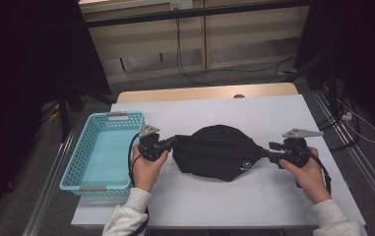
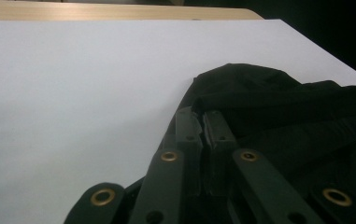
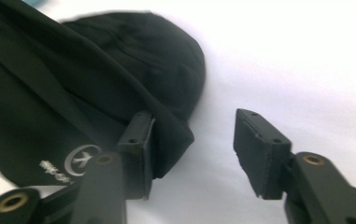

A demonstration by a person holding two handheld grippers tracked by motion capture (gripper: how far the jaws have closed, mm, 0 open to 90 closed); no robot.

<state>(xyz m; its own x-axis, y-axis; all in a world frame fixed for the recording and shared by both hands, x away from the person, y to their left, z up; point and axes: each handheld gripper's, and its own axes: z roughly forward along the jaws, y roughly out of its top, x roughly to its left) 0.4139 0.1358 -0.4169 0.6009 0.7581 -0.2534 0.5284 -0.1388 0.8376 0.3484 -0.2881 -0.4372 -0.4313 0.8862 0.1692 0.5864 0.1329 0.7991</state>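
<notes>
Black cloth on the white table

My left gripper (image 2: 202,122) pinches the black fabric garment (image 1: 217,152); right gripper (image 3: 194,140) gapes, cloth corner seemingly brushing one pad.

The black fabric garment (image 3: 73,93) carries a small white round emblem with an aeroplane figure (image 3: 81,158), just left of the right gripper's (image 3: 192,154) left jaw. Tiny white lettering (image 3: 54,170) beside the emblem is too blurred to read.
</notes>
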